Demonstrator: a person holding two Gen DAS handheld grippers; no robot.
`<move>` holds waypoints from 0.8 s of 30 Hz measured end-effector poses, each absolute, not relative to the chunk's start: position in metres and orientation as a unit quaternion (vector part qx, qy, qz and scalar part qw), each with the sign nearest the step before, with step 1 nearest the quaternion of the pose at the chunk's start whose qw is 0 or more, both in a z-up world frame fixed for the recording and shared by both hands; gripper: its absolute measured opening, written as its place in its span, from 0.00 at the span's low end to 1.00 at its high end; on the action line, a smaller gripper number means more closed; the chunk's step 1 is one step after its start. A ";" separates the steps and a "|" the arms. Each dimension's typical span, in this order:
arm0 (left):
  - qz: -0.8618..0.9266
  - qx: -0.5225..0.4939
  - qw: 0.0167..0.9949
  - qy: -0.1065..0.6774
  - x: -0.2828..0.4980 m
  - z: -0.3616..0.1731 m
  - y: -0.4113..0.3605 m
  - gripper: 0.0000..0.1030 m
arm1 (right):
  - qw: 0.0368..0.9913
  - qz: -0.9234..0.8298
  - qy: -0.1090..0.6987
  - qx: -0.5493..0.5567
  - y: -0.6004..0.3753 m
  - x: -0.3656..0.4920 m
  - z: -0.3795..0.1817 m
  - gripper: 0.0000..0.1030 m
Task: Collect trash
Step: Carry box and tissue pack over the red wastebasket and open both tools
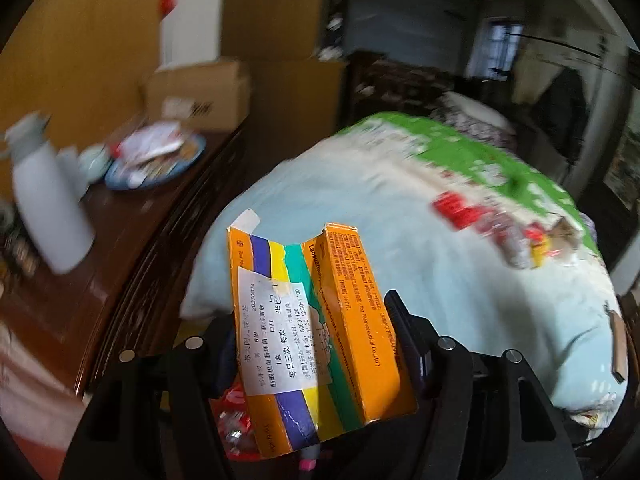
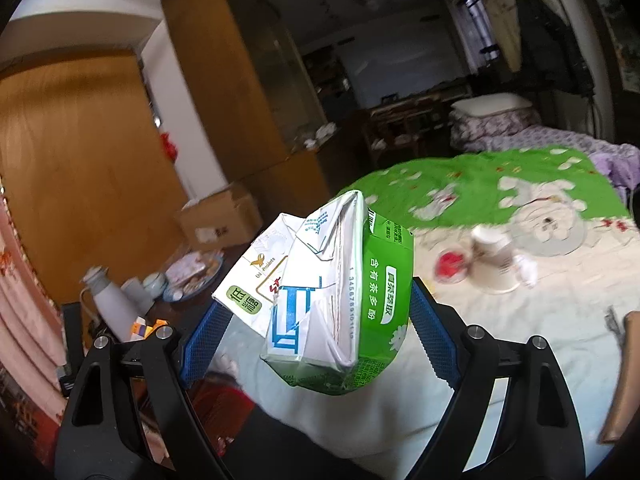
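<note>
two pieces of trash are held up over the near edge of the bed [image 2: 500, 340], one in each tool. in the left wrist view, an orange medicine box [image 1: 316, 332] with purple, yellow and green stripes and a white printed label is clamped in the left tool [image 1: 316, 344], its open end raised above the bed's pale blue cover. some red and white wrapping [image 1: 234, 416] is seen below the box, just under the left finger; what it rests on cannot be told. in the right wrist view, a crushed green and white drink carton [image 2: 332, 296] is clamped between the blue pads of the right tool [image 2: 316, 336], tilted, with its folded top pointing up and away from the bed's near edge.

farther along the bed, on the cream part of the cover, a white paper cup [image 2: 494, 264] is seen lying on its side, with a red scrap [image 2: 450, 266] just beside it and a crumpled white bit [image 2: 528, 270] touching its other side. beyond the cup, a clear round lid or dish [image 2: 548, 232] lies where the cover turns green. in the left wrist view the same litter [image 1: 504, 220] is blurred into red, white and yellow patches.

left of the bed stands a dark wooden table [image 1: 120, 232]. on it, nearest, a white thermos [image 1: 44, 196] is seen, then small cups [image 2: 148, 286], then a blue plate [image 1: 156, 160] heaped with packets. behind the plate, farthest from the bed's near edge, a cardboard box [image 1: 200, 96] stands against the wooden wardrobe [image 2: 80, 160].
</note>
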State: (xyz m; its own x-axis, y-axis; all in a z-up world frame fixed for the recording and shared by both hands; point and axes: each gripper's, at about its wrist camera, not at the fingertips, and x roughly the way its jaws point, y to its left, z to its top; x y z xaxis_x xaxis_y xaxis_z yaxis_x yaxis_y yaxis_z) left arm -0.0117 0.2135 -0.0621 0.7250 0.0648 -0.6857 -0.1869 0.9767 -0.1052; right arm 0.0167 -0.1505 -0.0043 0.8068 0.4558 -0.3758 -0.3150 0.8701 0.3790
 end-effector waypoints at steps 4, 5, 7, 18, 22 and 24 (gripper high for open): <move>0.089 -0.111 0.906 0.400 -0.012 -0.096 0.249 0.69 | 0.920 0.236 0.278 0.143 -0.114 0.034 -0.021 0.81; 0.093 -0.118 0.901 0.408 -0.012 -0.103 0.256 0.74 | 0.913 0.246 0.292 0.141 -0.103 0.040 -0.026 0.81; 0.097 -0.134 0.892 0.422 -0.012 -0.115 0.270 0.82 | 0.903 0.262 0.313 0.131 -0.081 0.046 -0.034 0.81; 0.173 -0.200 0.878 0.398 -0.029 -0.136 0.345 0.94 | 0.835 0.367 0.409 0.035 0.070 0.059 -0.076 0.81; 0.200 -0.225 0.866 0.399 -0.039 -0.148 0.374 0.94 | 0.799 0.411 0.439 -0.006 0.134 0.060 -0.094 0.82; 0.205 -0.236 0.861 0.401 -0.043 -0.154 0.384 0.94 | 0.779 0.431 0.455 -0.020 0.161 0.059 -0.103 0.82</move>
